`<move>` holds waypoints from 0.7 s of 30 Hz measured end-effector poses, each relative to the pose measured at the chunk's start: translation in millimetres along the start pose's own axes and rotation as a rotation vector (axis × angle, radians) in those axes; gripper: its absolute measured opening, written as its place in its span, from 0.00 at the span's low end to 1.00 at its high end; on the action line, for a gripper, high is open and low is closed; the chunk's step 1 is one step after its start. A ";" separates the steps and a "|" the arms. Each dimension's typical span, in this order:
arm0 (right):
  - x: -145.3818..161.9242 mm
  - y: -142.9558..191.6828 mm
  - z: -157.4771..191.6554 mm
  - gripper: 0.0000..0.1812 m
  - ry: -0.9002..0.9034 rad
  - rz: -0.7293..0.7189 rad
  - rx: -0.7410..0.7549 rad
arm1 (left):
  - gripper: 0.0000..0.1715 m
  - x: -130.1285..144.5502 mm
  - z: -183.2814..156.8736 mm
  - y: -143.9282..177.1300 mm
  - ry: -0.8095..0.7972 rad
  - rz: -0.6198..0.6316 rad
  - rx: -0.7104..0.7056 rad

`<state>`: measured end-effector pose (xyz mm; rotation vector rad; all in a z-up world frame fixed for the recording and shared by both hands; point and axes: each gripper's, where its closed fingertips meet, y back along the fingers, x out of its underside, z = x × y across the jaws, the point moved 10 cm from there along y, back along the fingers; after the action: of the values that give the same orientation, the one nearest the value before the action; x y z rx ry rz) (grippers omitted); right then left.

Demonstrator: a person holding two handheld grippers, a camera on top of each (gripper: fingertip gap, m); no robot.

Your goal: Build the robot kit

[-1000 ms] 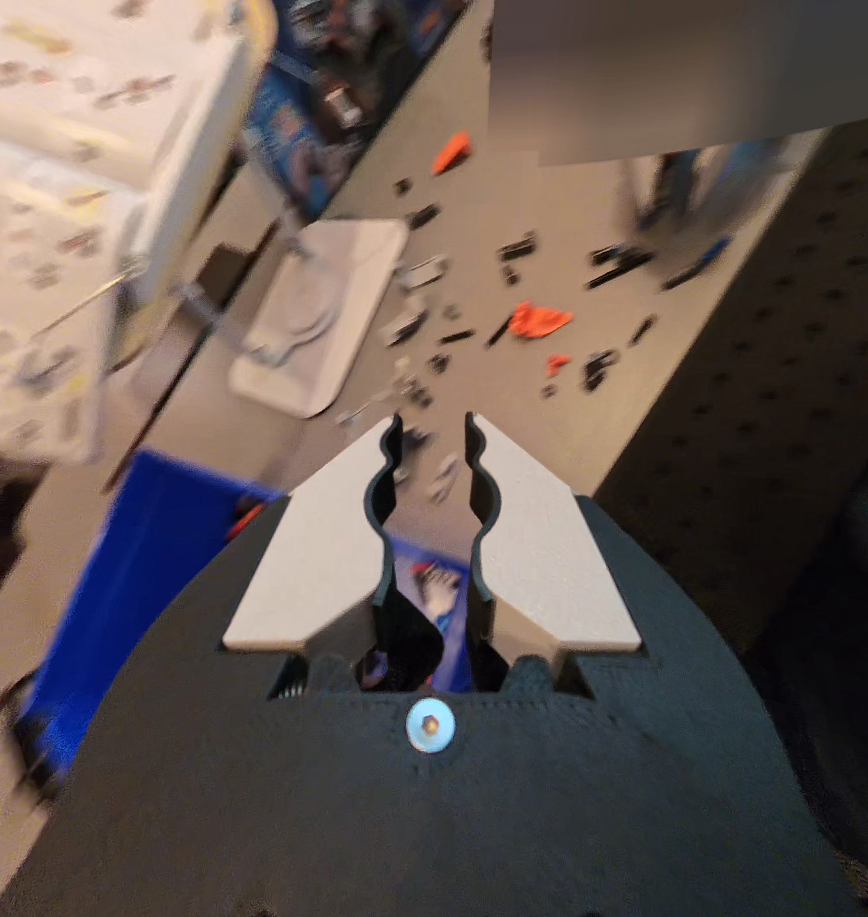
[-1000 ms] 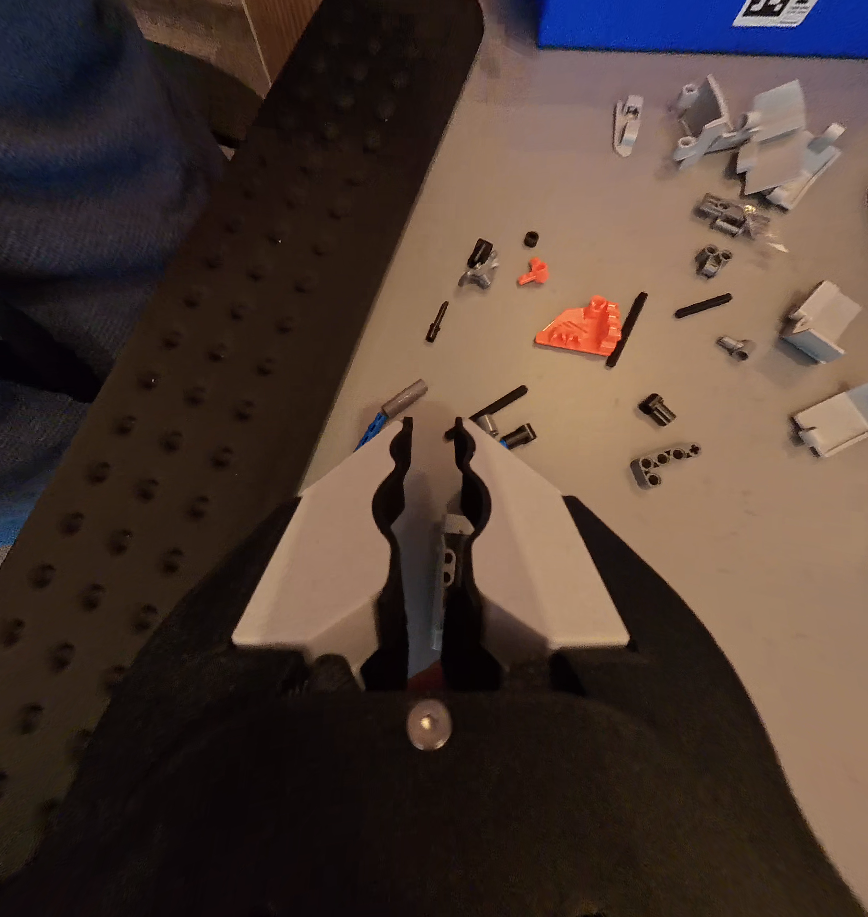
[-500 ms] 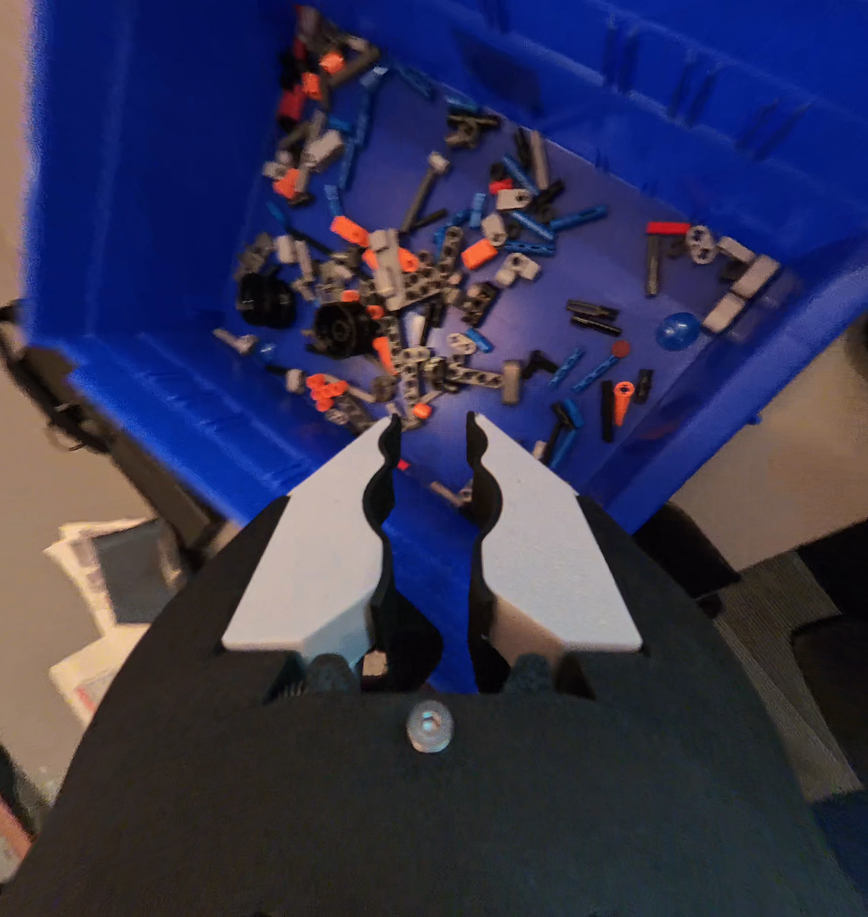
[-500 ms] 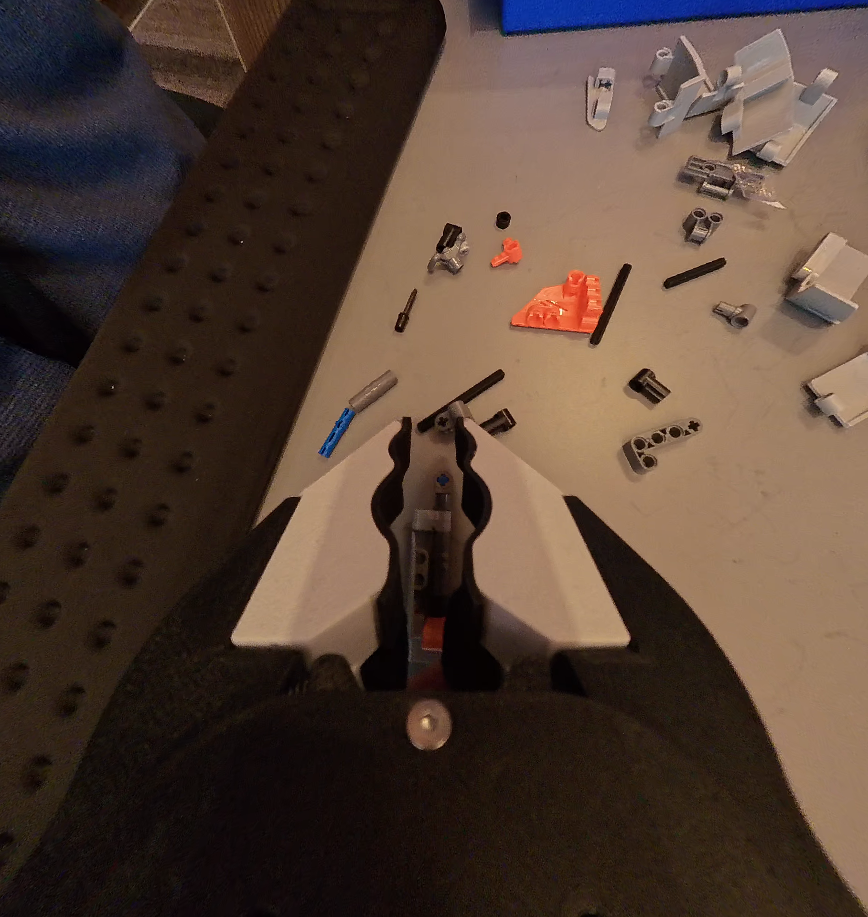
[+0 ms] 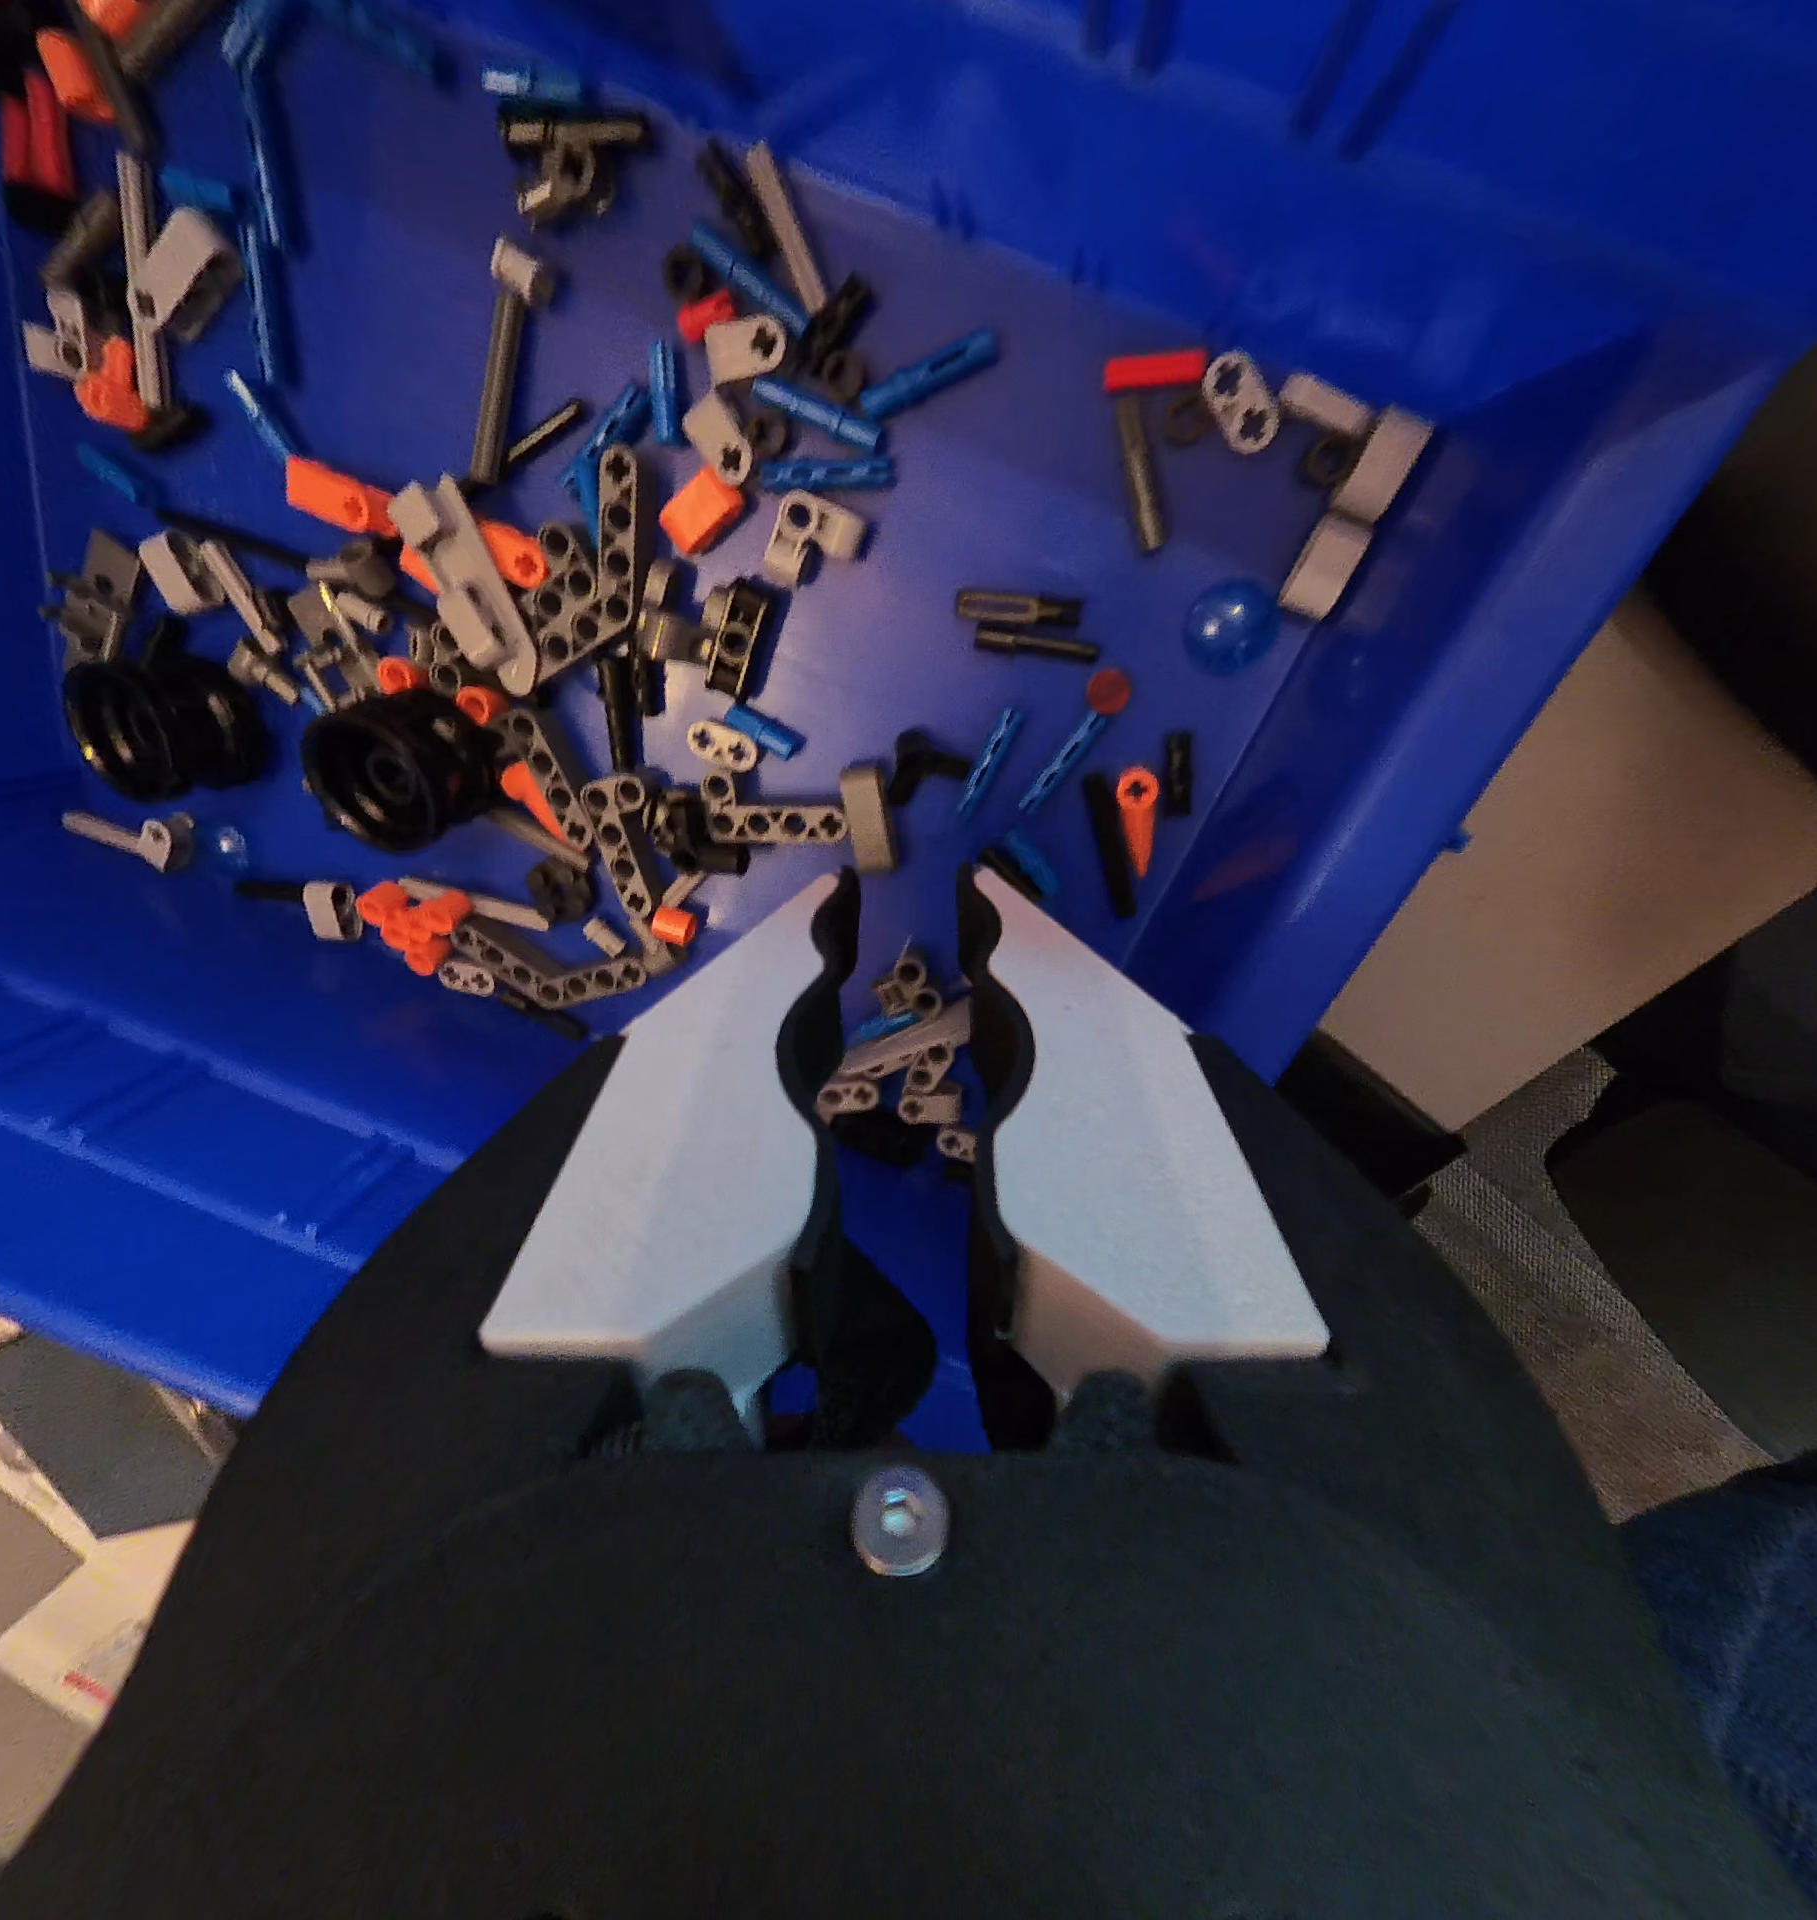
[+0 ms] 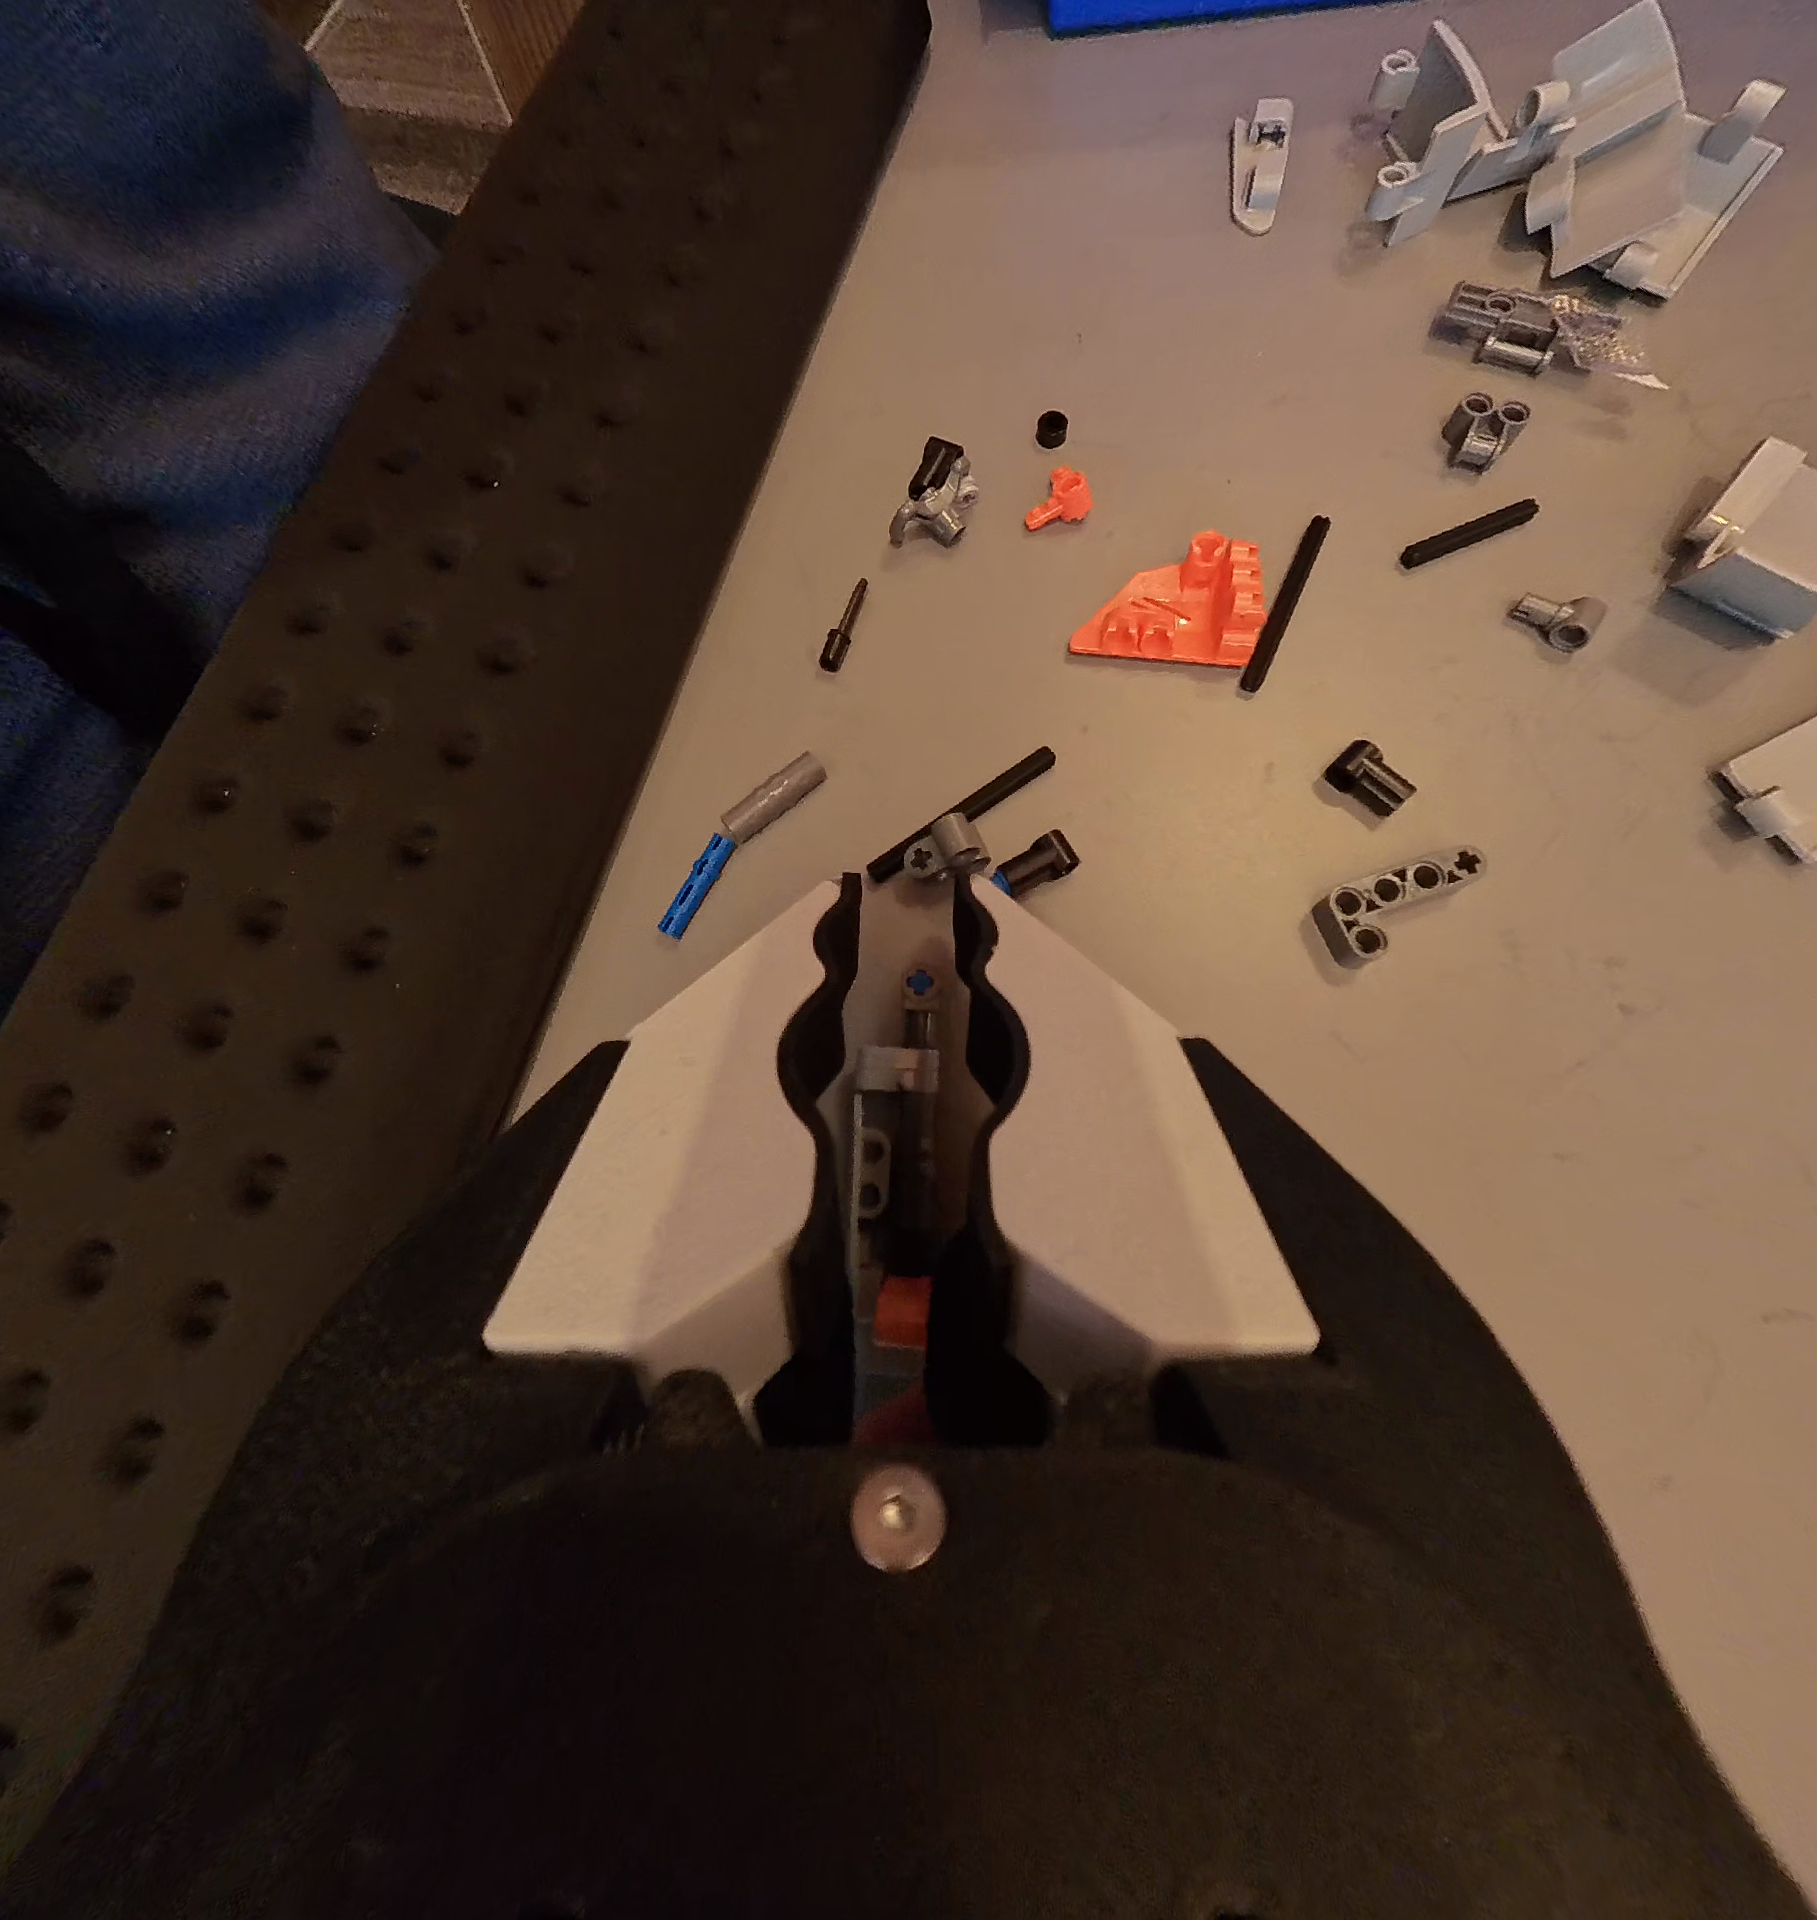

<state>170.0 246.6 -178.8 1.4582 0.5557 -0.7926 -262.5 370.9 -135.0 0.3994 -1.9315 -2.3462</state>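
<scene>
Grey assembly [image 6: 899,1164] half-hidden inside right gripper [image 6: 906,883]

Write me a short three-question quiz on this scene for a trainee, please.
1. True or false: the left gripper hangs over a blue bin of loose building-toy pieces.
2. What sits between the right gripper jaws? A) an orange wedge plate B) a small grey-and-black assembly C) nothing
3. What colour is the wedge plate on the table?

Key: 1 true; 2 B; 3 orange.
</scene>
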 end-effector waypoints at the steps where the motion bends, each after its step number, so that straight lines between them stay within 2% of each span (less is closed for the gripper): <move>1: 0.3 -0.1 -0.4 0.09 -0.001 -0.001 0.000 | 0.10 2.6 0.5 -0.6 0.005 0.011 -0.002; 10: 5.8 -3.9 -4.7 0.09 -0.024 0.010 -0.011 | 0.09 0.1 -14.3 -3.5 -0.056 -0.001 0.117; 15: 5.7 -2.8 -4.7 0.09 -0.021 0.009 -0.008 | 0.09 -4.4 -13.1 -15.8 -0.097 0.103 0.135; 21: 4.9 -1.8 -4.0 0.09 -0.018 0.007 -0.007 | 0.06 -8.0 -13.2 -18.8 -0.097 0.109 0.130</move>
<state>172.3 250.0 -184.0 1.4442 0.5395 -0.7969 -249.6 363.9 -154.3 0.1863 -2.0986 -2.2191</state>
